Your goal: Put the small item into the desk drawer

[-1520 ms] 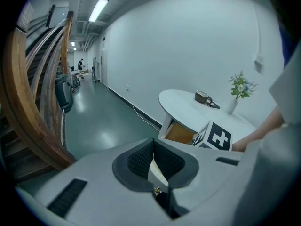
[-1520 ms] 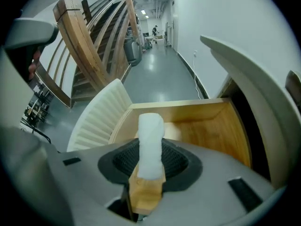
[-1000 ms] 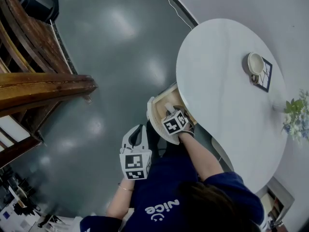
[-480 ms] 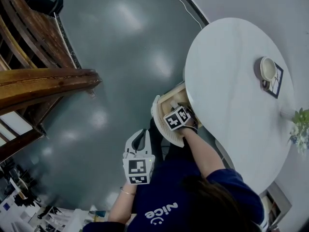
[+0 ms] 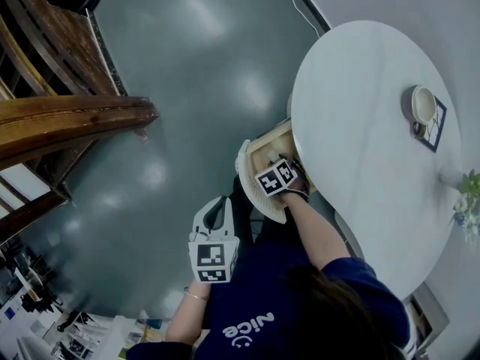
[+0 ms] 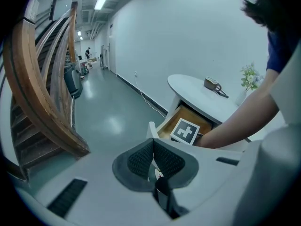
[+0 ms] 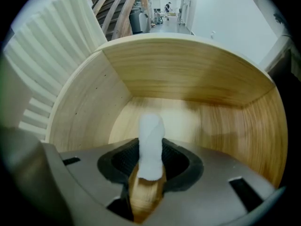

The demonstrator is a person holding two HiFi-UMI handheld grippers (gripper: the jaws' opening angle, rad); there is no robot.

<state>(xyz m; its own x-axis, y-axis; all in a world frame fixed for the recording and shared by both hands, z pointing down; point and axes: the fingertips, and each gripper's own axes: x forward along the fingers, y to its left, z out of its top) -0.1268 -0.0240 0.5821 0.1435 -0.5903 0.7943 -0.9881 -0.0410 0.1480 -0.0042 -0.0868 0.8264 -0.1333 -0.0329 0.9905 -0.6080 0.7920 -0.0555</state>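
Note:
The desk drawer (image 5: 260, 142) stands pulled out from under the white round desk (image 5: 360, 126). Its inside is pale wood (image 7: 197, 121) and holds nothing but my gripper. My right gripper (image 5: 268, 163) reaches down into it, shut on the small item (image 7: 150, 147), a white twisted piece on a wooden base. The item hangs over the drawer floor, between the dark pads. My left gripper (image 5: 216, 210) hangs low by the person's body, left of the drawer, pads pressed together (image 6: 153, 147) with nothing between them. The left gripper view shows the drawer (image 6: 188, 119) with the right gripper's marker cube (image 6: 184, 131) in it.
The drawer's white ribbed front panel (image 7: 51, 41) curves at the left. On the desk a cup (image 5: 424, 105) rests on a dark coaster, and a plant (image 5: 469, 201) stands at the right edge. A wooden stair rail (image 5: 67, 118) runs at the left over grey floor (image 5: 187, 88).
The head view has shifted slightly. My right gripper stays inside the drawer with the item still in it. The left gripper has hardly moved.

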